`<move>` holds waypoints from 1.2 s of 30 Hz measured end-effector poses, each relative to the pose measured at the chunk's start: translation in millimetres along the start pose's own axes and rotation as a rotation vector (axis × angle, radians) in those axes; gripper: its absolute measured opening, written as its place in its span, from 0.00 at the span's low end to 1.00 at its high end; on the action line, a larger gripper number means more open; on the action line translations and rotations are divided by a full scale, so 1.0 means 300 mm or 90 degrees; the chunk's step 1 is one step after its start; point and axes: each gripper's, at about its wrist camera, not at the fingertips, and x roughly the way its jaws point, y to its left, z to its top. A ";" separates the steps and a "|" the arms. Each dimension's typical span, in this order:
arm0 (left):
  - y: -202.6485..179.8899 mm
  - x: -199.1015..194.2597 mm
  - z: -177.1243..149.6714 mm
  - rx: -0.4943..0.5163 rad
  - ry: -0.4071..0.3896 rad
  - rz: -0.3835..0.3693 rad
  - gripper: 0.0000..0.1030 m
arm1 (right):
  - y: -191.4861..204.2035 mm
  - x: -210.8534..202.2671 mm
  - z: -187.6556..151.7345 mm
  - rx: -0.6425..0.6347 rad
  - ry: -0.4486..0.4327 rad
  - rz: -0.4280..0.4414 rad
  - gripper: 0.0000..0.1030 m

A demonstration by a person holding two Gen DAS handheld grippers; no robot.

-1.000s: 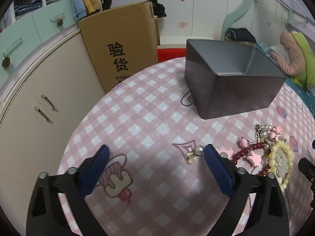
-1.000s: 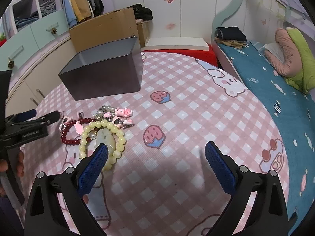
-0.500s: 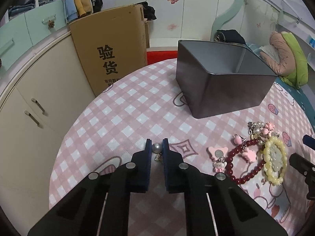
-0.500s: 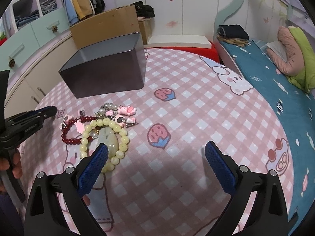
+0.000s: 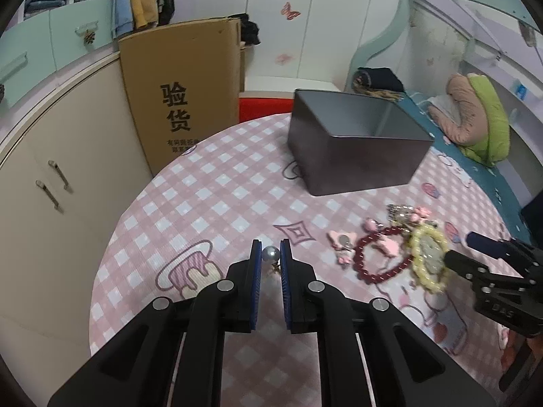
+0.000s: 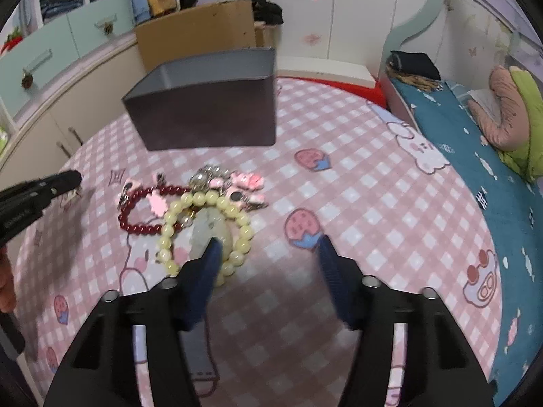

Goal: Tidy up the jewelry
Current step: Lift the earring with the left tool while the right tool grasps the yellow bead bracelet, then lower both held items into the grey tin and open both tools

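Jaws of the left gripper (image 5: 270, 261) are pressed in on a pearl earring (image 5: 270, 254), the grey bead pinched between the blue pads near their tips and a small gold fitting hanging below it, seemingly just clear of the checked tablecloth (image 5: 210, 196). Jaws of the right gripper (image 6: 268, 254) are closing with nothing between them yet; the left pad lies over the pale stone inside the yellow bead bracelet (image 6: 203, 227), while the right pad is beside a printed strawberry.

Step in hand, as judged: pick-up of the first piece, with the second gripper setting up on the bracelet. The earring's likely destination is the grey open box (image 5: 356, 146), which stands ahead and to the right of the left jaws, well apart from them. The next move calls for a lift over the box rim and a release inside it, with the light, dangling piece kept steady. The right gripper would need the beads between its pads before closing fully.

Just left of the yellow bracelet lies a dark red bead bracelet (image 6: 142, 203), with pink charms (image 6: 247, 183) and a silver cluster beyond.

Writing: the cardboard carton (image 5: 180, 101) far ahead-left of the left jaws bears "验货" in large black characters; the smaller line beneath is illegible.
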 end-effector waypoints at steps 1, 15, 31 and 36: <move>-0.002 -0.008 -0.001 0.001 -0.002 -0.004 0.09 | 0.003 -0.001 -0.001 -0.001 0.000 -0.001 0.54; -0.021 -0.064 -0.023 0.005 -0.008 -0.053 0.09 | -0.026 -0.013 -0.038 0.003 0.031 0.001 0.32; -0.126 -0.153 0.054 0.050 -0.048 -0.153 0.09 | -0.024 -0.151 0.057 -0.002 -0.055 0.067 0.10; -0.165 -0.193 0.123 0.075 -0.077 -0.179 0.09 | -0.045 -0.210 0.121 -0.002 -0.089 0.070 0.10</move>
